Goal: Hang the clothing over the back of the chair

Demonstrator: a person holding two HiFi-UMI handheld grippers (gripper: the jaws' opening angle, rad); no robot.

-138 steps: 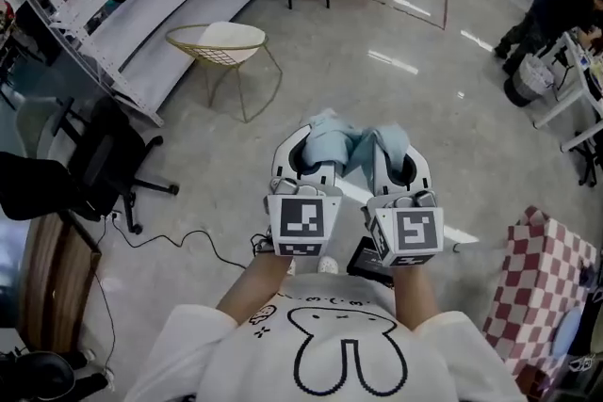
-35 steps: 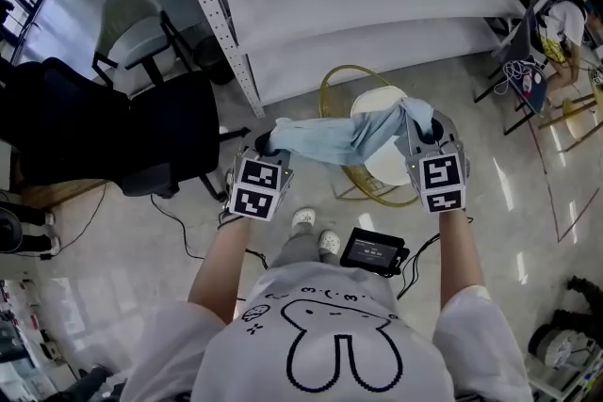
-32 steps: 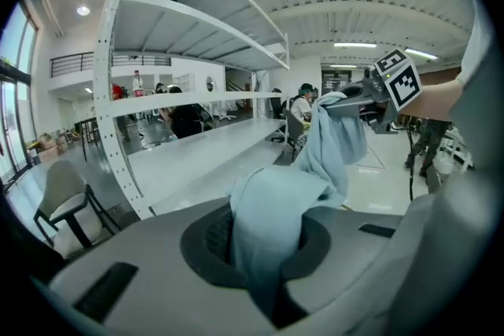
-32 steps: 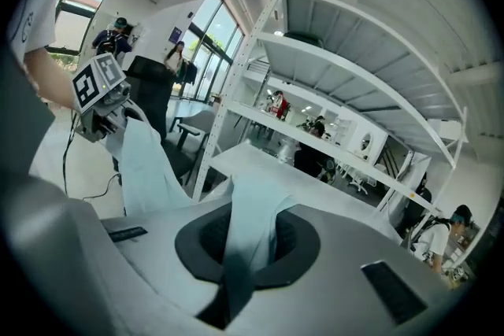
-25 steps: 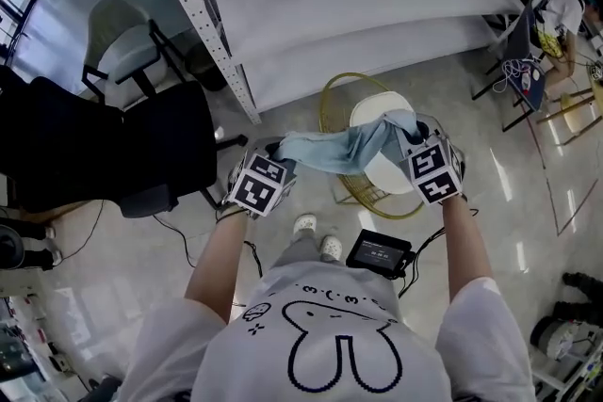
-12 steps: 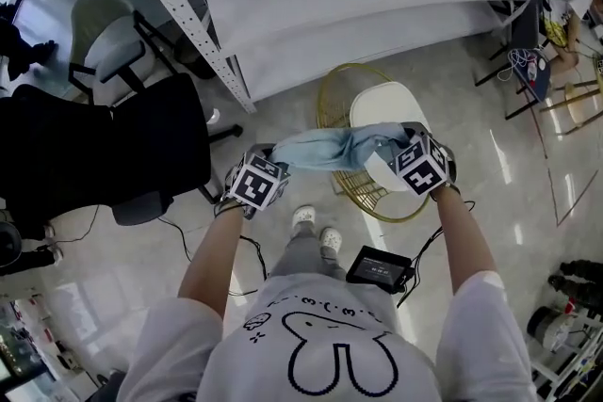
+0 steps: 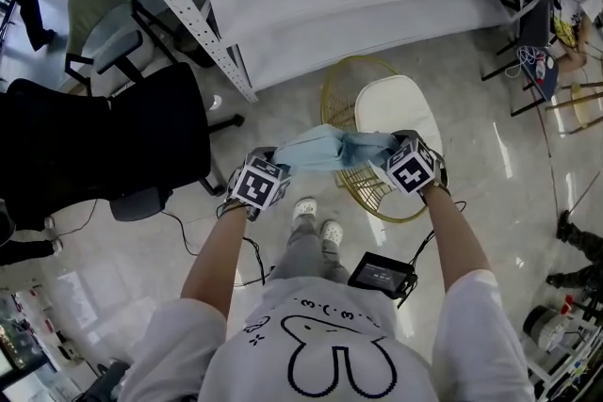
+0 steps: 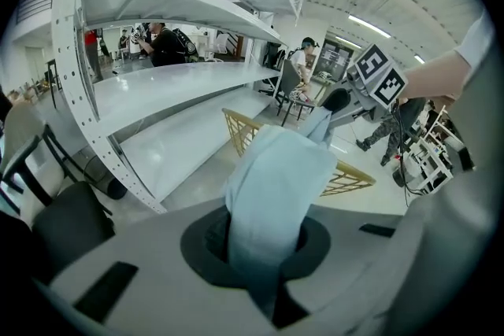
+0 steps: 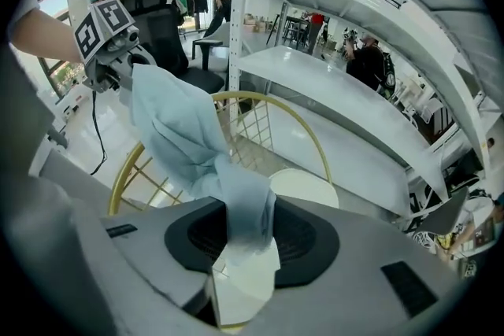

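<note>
Head view: the cloth (image 7: 325,149) is stretched between the left gripper (image 7: 273,163) and the right gripper (image 7: 396,151), directly over the gold wire chair (image 7: 356,182). Judgement: the cloth is at the chair and draping is under way, but it is not finished. From above I cannot tell whether the cloth touches the chair back, and fabric covers both sets of jaws here.

Left gripper view: the jaws are clenched on one end of the cloth (image 8: 276,177). The chair's wire frame (image 8: 239,131) shows just behind the fold, with its seat hidden. This side is not yet let go.

Right gripper view: the jaws are opening with the cloth (image 9: 236,208) between them, and the pads appear no longer to pinch it. A pale flap below could be a label or lining; I cannot say which. The chair (image 9: 303,189) stands beyond the cloth, and any contact with its hoop is hidden by fabric
</note>
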